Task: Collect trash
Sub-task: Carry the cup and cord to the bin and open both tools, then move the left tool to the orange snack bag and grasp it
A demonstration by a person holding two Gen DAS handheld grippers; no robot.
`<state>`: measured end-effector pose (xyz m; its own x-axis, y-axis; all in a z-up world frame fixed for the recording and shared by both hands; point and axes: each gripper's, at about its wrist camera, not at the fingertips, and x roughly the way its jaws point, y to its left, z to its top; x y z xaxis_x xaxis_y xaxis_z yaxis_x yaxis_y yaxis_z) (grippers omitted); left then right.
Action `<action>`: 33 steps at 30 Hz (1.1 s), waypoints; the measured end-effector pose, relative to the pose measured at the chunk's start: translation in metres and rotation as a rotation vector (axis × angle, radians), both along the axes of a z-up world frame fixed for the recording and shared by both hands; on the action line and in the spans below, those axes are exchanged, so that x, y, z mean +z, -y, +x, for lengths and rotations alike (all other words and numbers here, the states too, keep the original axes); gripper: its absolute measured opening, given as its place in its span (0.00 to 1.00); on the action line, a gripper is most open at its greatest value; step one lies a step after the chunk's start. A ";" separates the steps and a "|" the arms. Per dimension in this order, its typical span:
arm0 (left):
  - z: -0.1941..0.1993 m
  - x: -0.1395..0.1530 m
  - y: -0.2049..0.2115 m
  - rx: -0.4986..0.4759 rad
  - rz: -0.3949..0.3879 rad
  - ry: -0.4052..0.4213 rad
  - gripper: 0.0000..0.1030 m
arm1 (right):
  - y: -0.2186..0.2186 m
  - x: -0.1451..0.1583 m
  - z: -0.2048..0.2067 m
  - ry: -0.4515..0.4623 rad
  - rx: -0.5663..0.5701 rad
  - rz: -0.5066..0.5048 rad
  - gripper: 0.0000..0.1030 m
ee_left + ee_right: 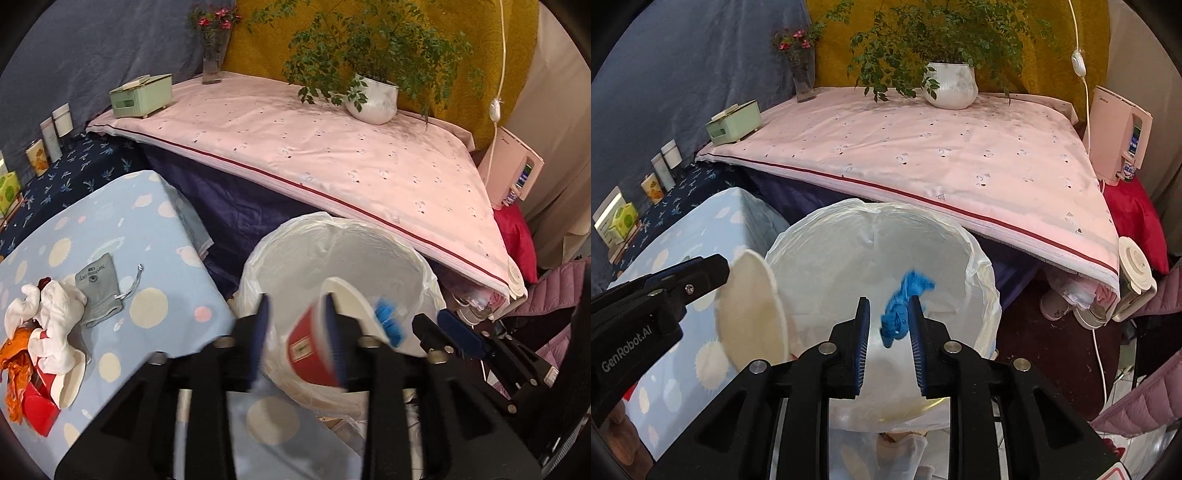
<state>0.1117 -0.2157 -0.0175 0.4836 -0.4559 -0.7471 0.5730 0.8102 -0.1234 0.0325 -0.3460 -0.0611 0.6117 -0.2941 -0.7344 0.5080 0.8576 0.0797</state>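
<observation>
Lined bin [979,280]: sitting just below and ahead of both claws, so drops land inside. Red paper cup [314,350]: I am holding it tilted over the bin; left claw [297,336] spread wide, right finger inside its mouth, grip uncertain. Blue scrap [901,314]: right claw [888,332] parted around it, apparently letting go. Remaining trash pile [44,332]: waiting far left on the table [129,221].

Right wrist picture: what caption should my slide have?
Right gripper drops a blue scrap into the lined bin.
</observation>
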 end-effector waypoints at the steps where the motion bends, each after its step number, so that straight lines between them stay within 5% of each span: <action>1: 0.001 0.001 -0.003 0.012 -0.004 0.006 0.41 | 0.000 0.001 0.000 0.004 -0.002 -0.003 0.33; 13: 0.007 0.012 -0.046 0.109 -0.013 0.026 0.50 | -0.024 0.019 -0.004 0.030 0.029 -0.027 0.47; 33: 0.006 0.003 -0.197 0.403 0.027 0.023 0.68 | -0.135 0.040 0.019 0.060 0.248 -0.030 0.51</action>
